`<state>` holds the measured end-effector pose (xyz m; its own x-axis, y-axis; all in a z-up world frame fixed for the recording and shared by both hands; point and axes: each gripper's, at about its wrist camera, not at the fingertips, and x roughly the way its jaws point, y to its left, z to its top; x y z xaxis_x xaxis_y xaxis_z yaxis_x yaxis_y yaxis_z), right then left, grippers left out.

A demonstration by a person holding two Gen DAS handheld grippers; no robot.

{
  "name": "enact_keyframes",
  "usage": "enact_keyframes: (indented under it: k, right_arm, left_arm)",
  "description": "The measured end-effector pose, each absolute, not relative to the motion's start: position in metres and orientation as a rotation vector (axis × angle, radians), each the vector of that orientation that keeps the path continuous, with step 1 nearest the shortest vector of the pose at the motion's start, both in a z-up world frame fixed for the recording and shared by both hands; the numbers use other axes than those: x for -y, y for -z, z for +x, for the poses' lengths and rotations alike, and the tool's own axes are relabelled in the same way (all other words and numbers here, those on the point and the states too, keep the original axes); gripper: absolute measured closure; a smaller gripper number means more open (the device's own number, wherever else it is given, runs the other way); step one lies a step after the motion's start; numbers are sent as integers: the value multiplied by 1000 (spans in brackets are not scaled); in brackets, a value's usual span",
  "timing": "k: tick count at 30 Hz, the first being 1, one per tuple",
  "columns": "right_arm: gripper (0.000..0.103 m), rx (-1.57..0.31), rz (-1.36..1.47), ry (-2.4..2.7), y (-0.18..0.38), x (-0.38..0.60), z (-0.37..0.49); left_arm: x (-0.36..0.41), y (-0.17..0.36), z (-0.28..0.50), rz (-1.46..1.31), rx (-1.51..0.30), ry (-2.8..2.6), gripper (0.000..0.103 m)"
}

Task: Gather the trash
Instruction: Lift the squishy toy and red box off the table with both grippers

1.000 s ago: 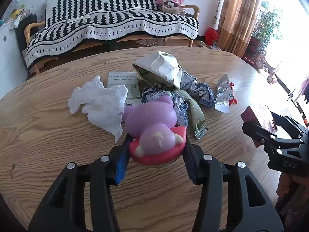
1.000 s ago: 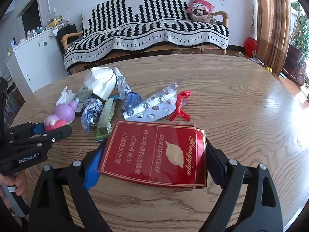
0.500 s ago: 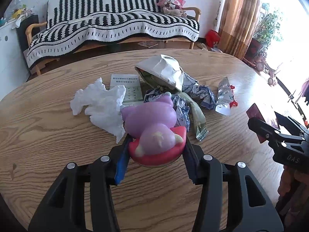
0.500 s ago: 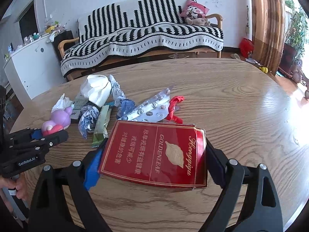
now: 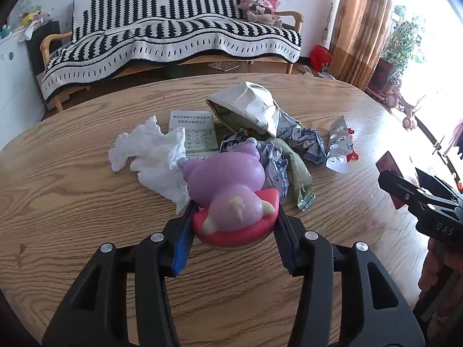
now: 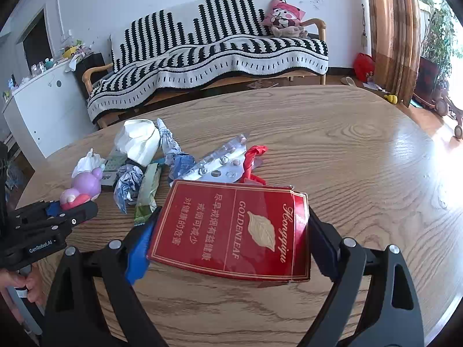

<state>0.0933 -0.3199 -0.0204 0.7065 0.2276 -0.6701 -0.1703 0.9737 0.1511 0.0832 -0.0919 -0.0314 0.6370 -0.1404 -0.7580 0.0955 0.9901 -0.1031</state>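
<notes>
My left gripper (image 5: 235,218) is shut on a purple and red squishy toy (image 5: 231,195), held above the wooden table (image 5: 72,196). My right gripper (image 6: 231,228) is shut on a flat red cigarette carton (image 6: 231,228) with gold lettering, gripped by its two side edges. Trash lies in a heap on the table: a crumpled white tissue (image 5: 153,156), a printed leaflet (image 5: 194,131), a crushed white bag (image 5: 249,107), crumpled blue-grey wrappers (image 5: 303,141), a green wrapper (image 5: 298,179) and a foil blister pack (image 5: 338,144) with a red scrap beside it. The right gripper (image 5: 419,199) shows at the left wrist view's right edge.
A sofa (image 6: 217,52) under a black and white striped blanket stands behind the table. A white cabinet (image 6: 37,101) is at the left, curtains (image 6: 393,29) and plants at the right. Bare tabletop (image 6: 361,150) spreads to the right of the heap.
The right gripper with the carton has drifted a little toward the right edge of the left wrist view. The left gripper and its toy have stayed put.
</notes>
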Motion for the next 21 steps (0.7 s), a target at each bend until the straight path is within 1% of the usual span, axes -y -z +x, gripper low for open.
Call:
enact_keyframes:
  k: [21]
  right_arm:
    - [16, -767, 82, -228, 23, 317, 94]
  left_arm:
    - [95, 34, 84, -51, -885, 140, 54]
